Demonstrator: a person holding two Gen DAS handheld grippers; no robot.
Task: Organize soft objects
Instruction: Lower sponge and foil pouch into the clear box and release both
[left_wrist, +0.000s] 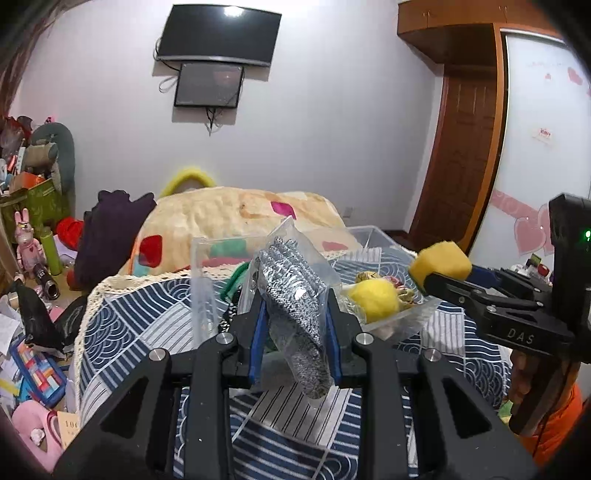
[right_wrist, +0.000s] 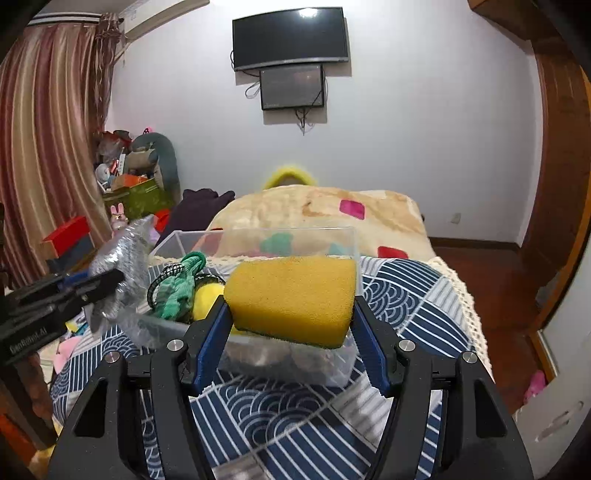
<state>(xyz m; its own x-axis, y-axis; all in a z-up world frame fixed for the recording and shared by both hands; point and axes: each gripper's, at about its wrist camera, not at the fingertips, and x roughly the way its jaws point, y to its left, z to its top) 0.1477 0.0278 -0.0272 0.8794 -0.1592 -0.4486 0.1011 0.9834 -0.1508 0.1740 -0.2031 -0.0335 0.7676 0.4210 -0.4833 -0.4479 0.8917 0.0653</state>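
Left claw (left_wrist: 295, 317) gripping bagged steel scourer (left_wrist: 295, 291), right claw (right_wrist: 291, 325) gripping sponge (right_wrist: 291, 299)

Yellow sponge (right_wrist: 291, 295), silver scrubber (left_wrist: 295, 306) in clear bag, yellow ball (left_wrist: 373, 299), green cloth (right_wrist: 179, 291), navy-white wave-pattern bedspread (right_wrist: 406, 295), cream blanket (right_wrist: 317, 206) with pink patches.

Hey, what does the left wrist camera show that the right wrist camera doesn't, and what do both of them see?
Only the left wrist view shows the pink rabbit figurine and green bottle on the cluttered floor, plus the heart-decorated sliding door.

Only the right wrist view shows the striped curtain and the green knitted item in full.

Both show the left gripper shut on the bagged steel scrubber, the right gripper shut on the yellow sponge, the clear plastic bin, the yellow ball and the wall TV.
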